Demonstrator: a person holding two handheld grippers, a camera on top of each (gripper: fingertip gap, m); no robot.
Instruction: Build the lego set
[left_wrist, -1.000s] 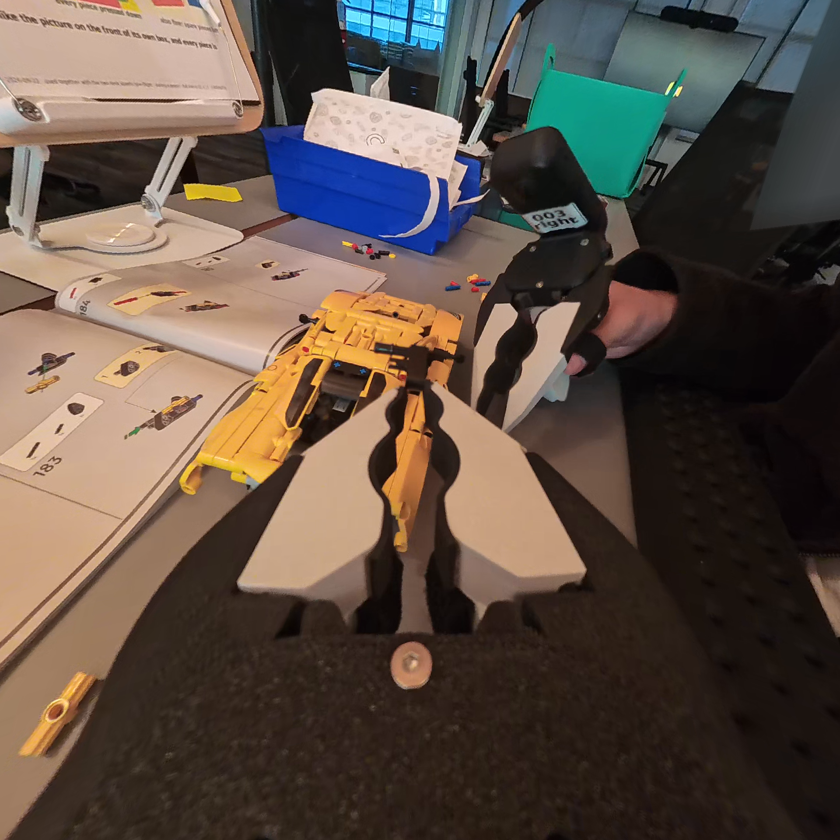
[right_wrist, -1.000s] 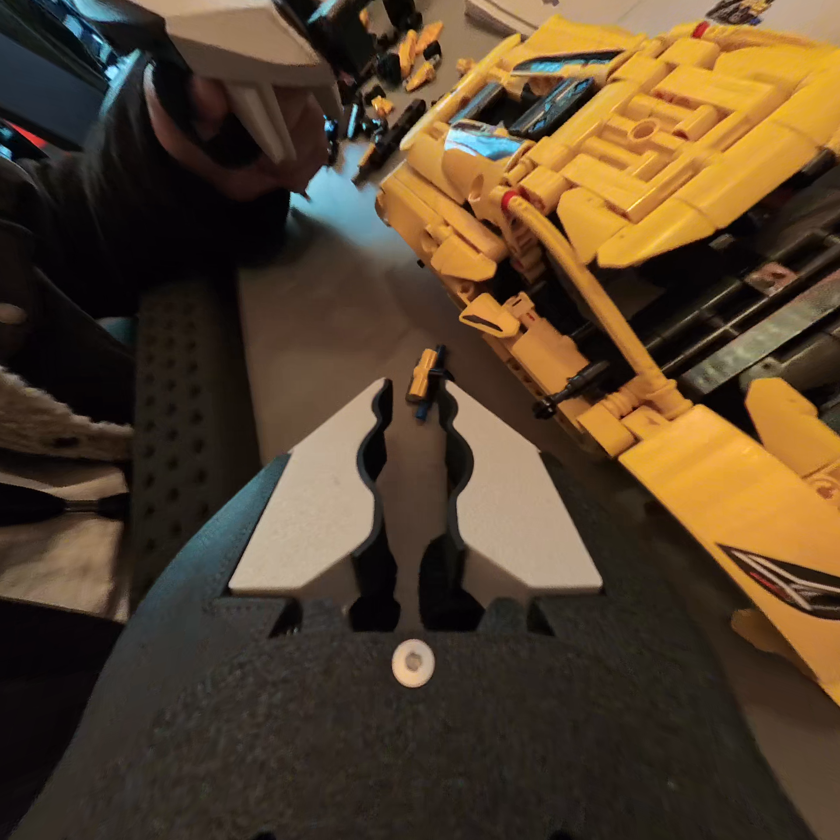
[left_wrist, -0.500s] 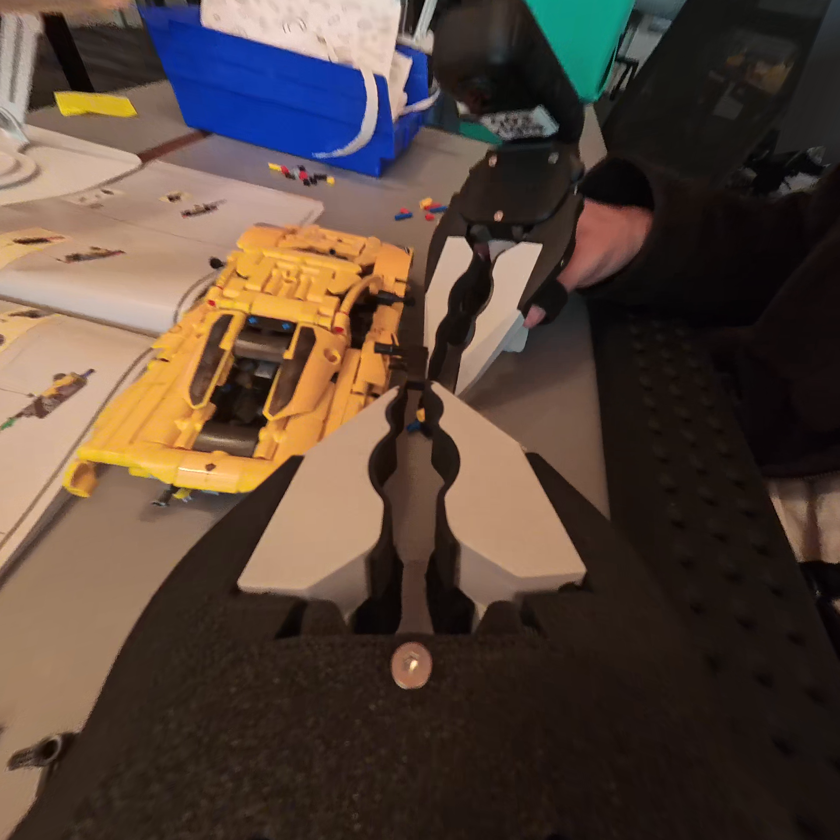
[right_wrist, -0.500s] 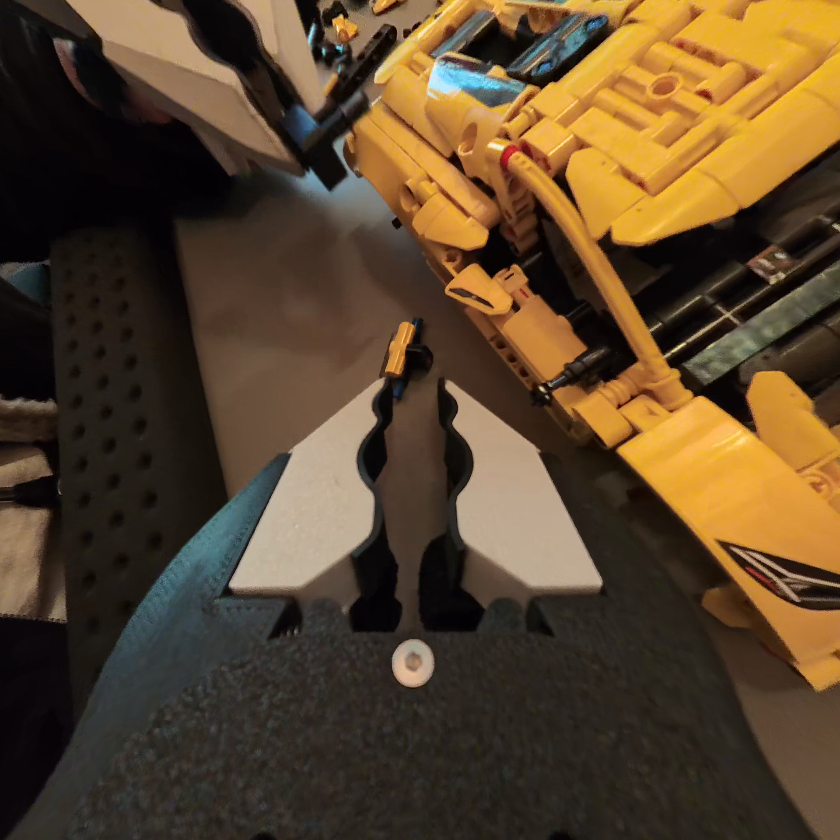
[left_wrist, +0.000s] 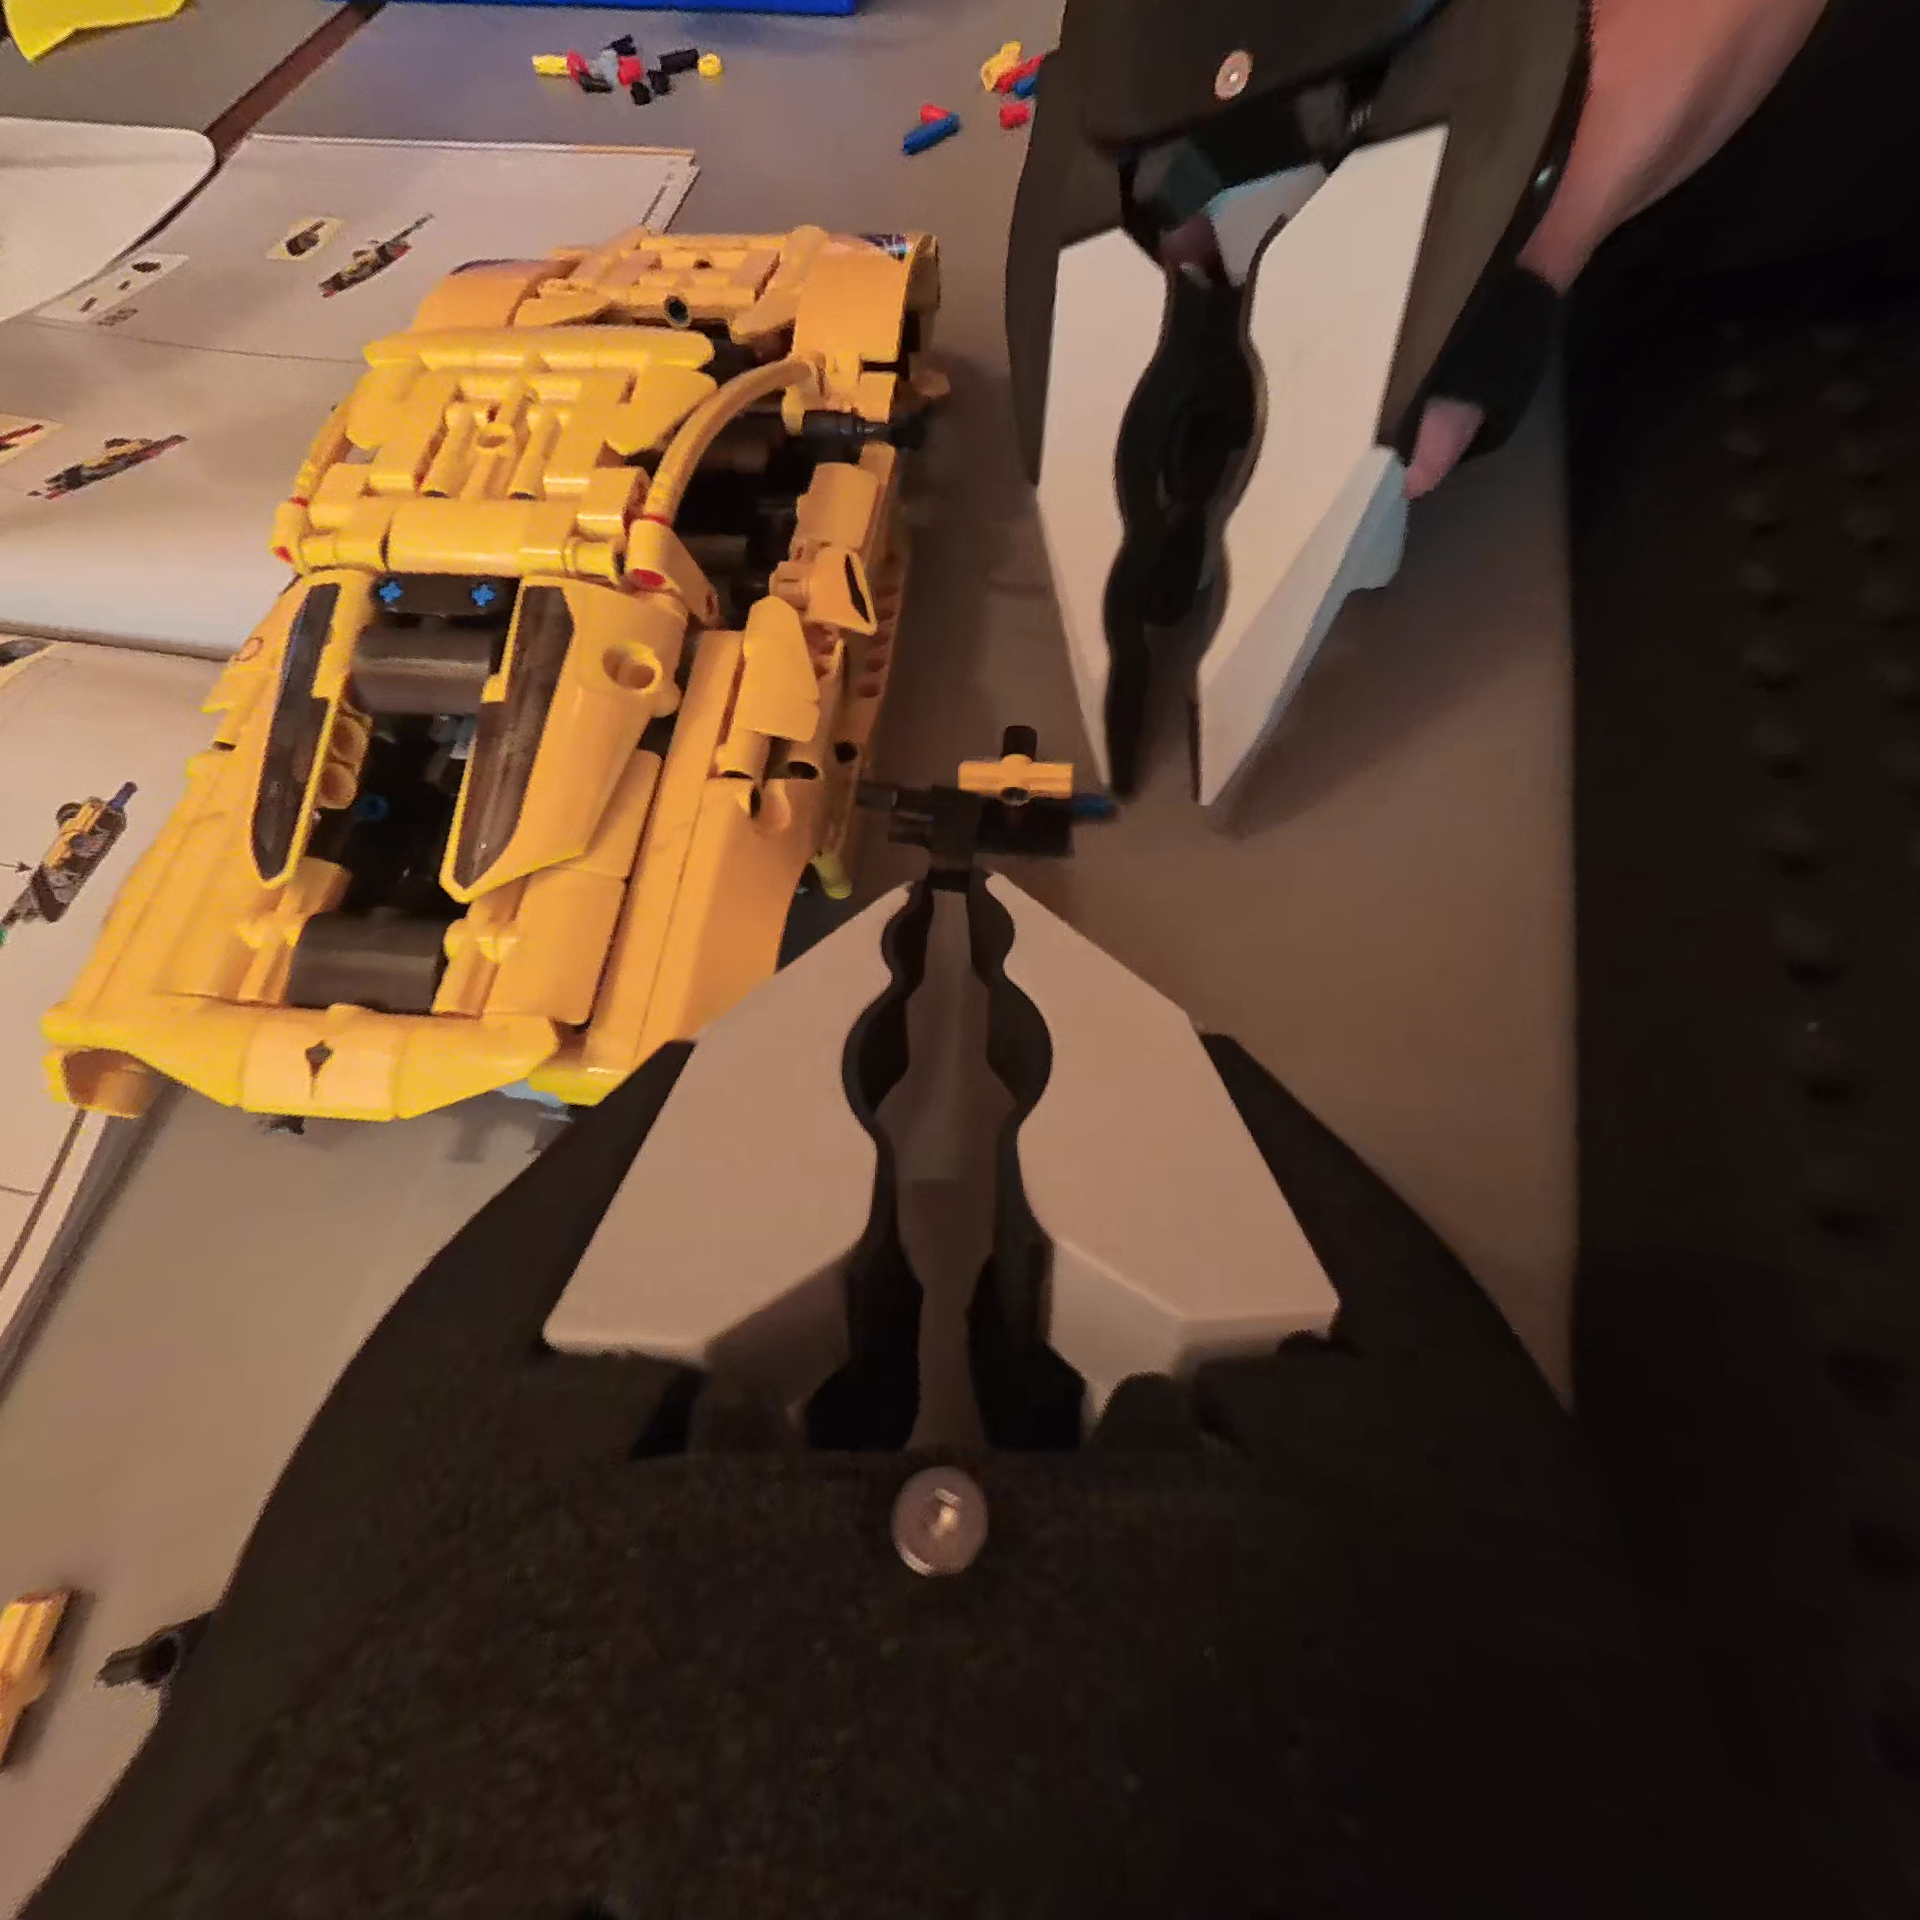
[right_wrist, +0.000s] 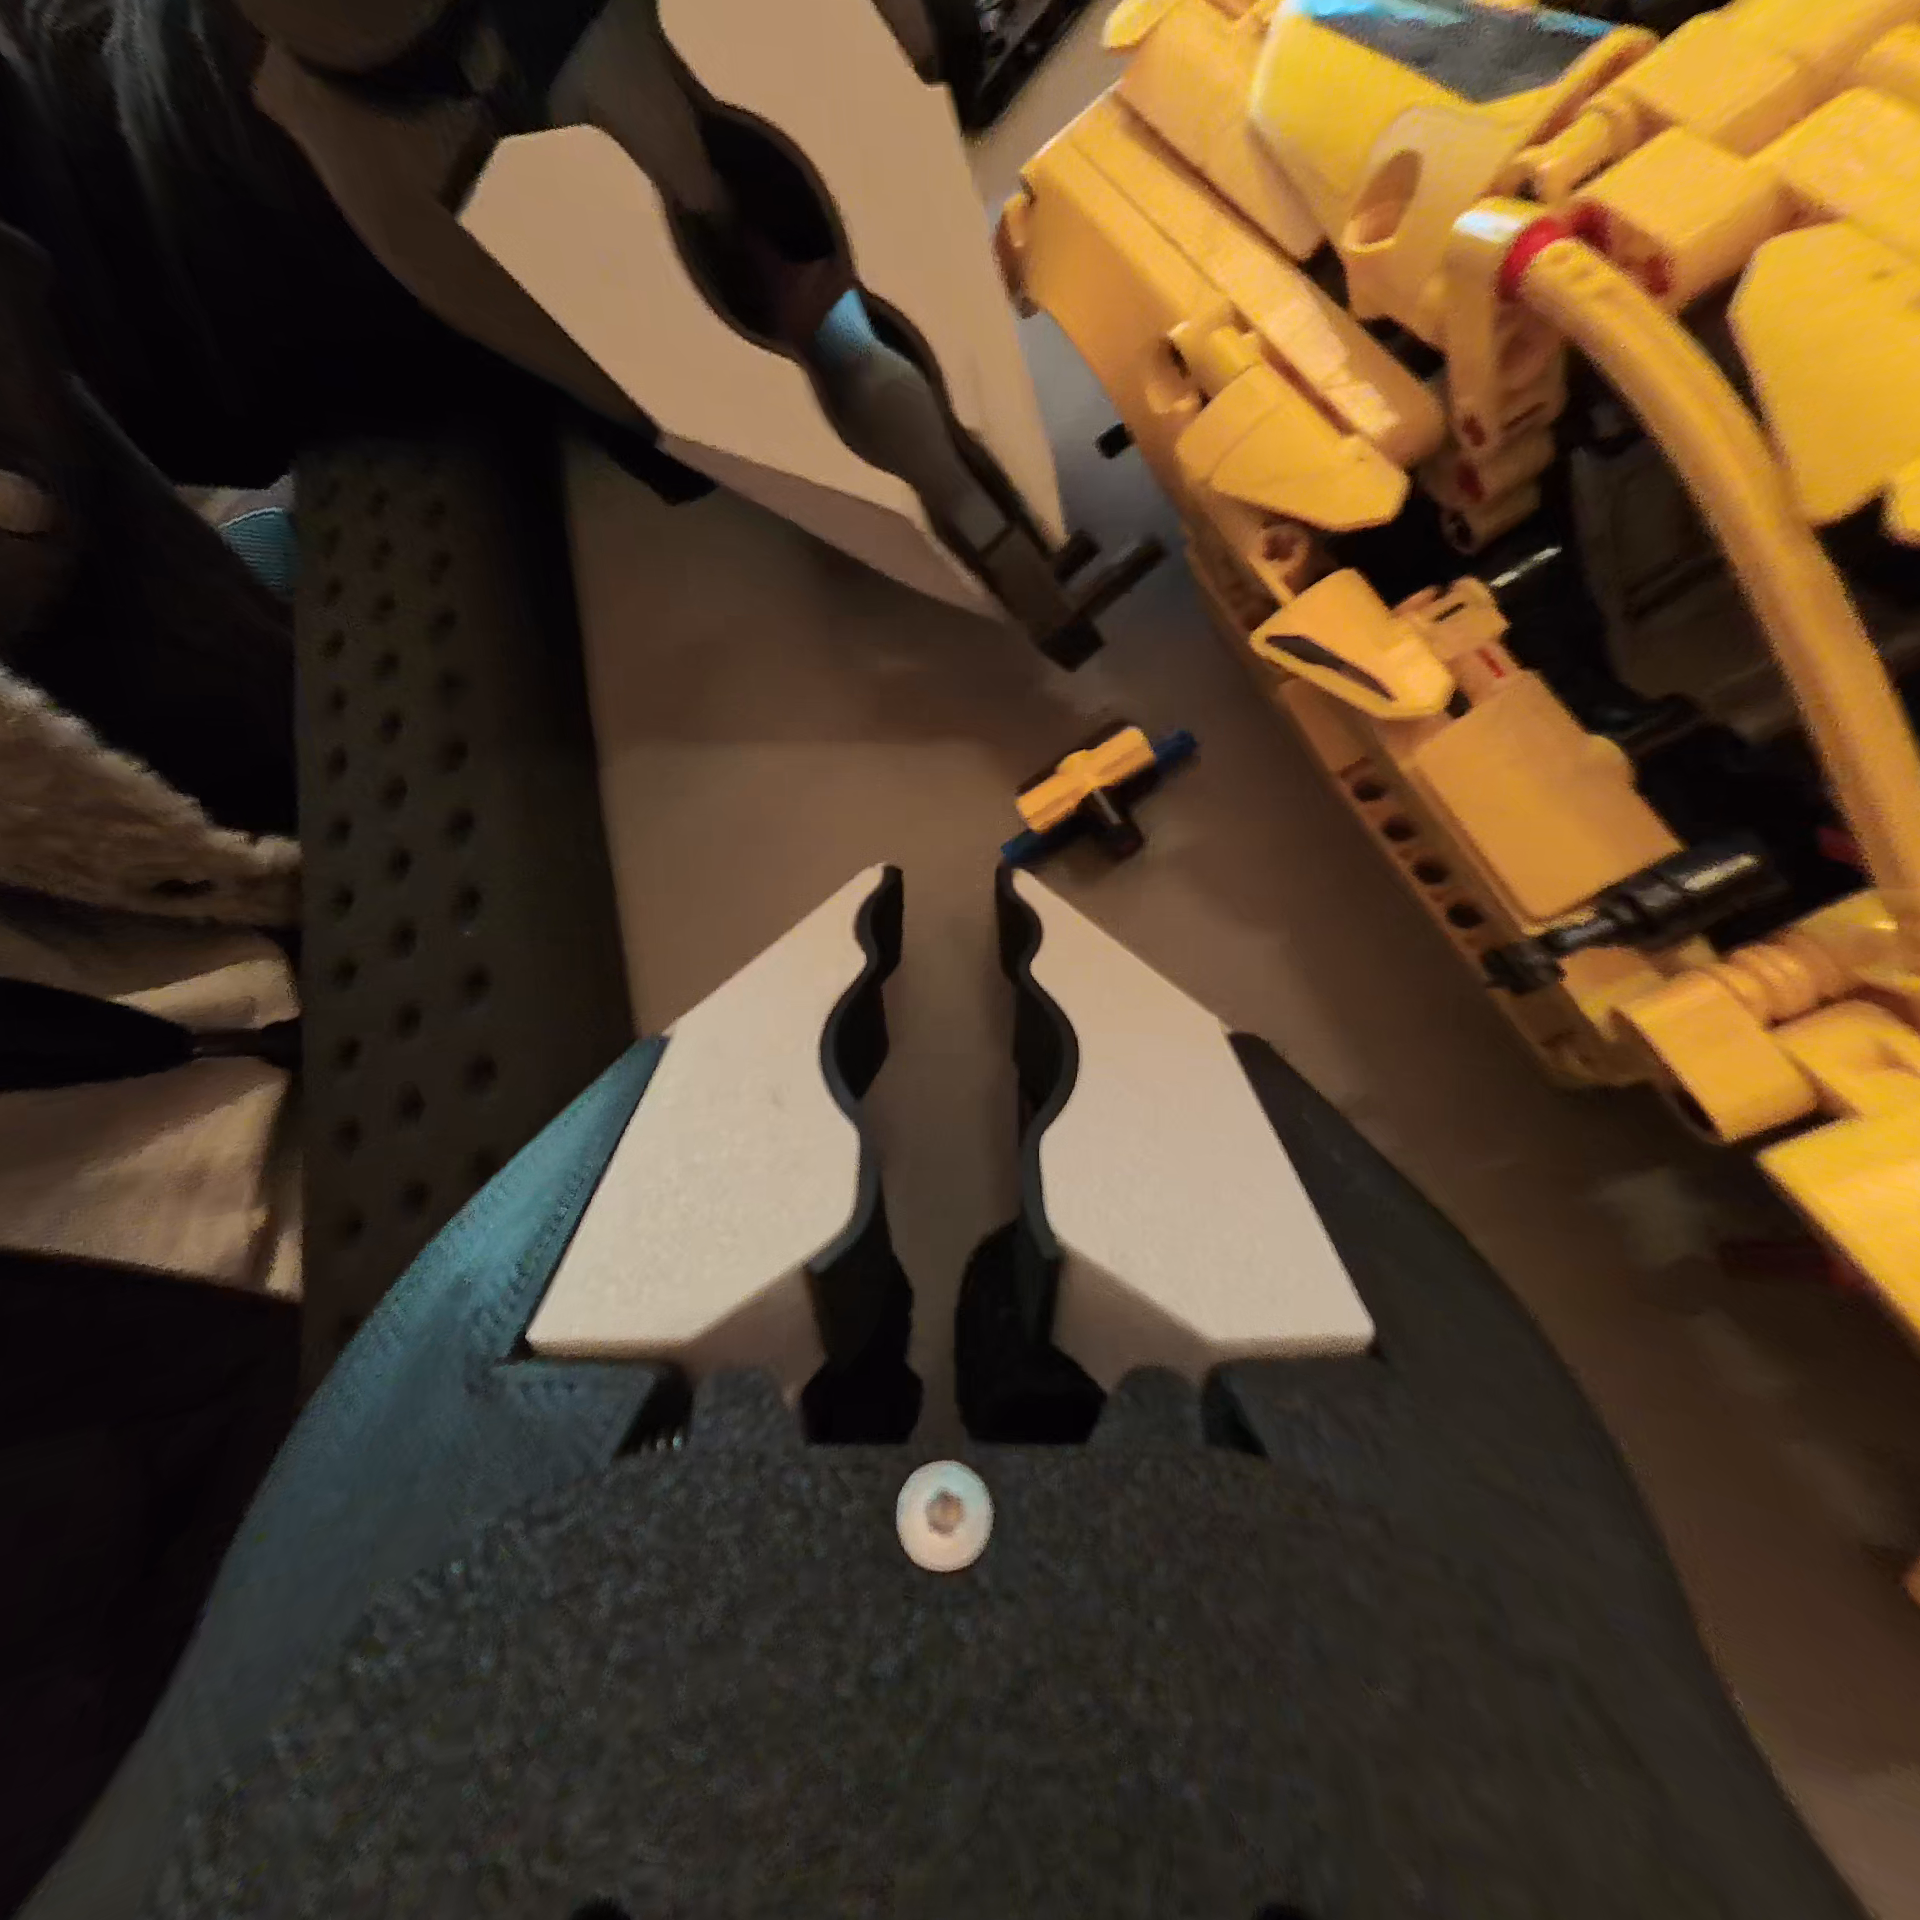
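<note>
The yellow lego car (left_wrist: 520, 675) sits on the grey table, and its side shows in the right wrist view (right_wrist: 1558, 520). My left gripper (left_wrist: 945, 883) is shut on a small black pin piece (left_wrist: 935, 821) and holds it just off the car's right side. The left gripper also shows in the right wrist view (right_wrist: 1060, 613). A small yellow connector with a blue pin (right_wrist: 1091, 790) lies on the table just past my right gripper (right_wrist: 945, 883). That gripper is slightly open and empty. The connector (left_wrist: 1013, 777) lies between the two grippers' tips, beside the right gripper (left_wrist: 1153, 800).
An open instruction booklet (left_wrist: 156, 436) lies left of the car. Loose small pieces (left_wrist: 623, 68) are scattered at the back, and a yellow part (left_wrist: 26, 1652) lies at the front left. A black perforated mat (left_wrist: 1714, 935) runs along the table's right edge. About 5 cm separates my left fingertips from my right.
My left gripper has come down and forward with the black piece, close to the right gripper's tips. The yellow connector, earlier at the right gripper's tips, now lies a little to their right.
</note>
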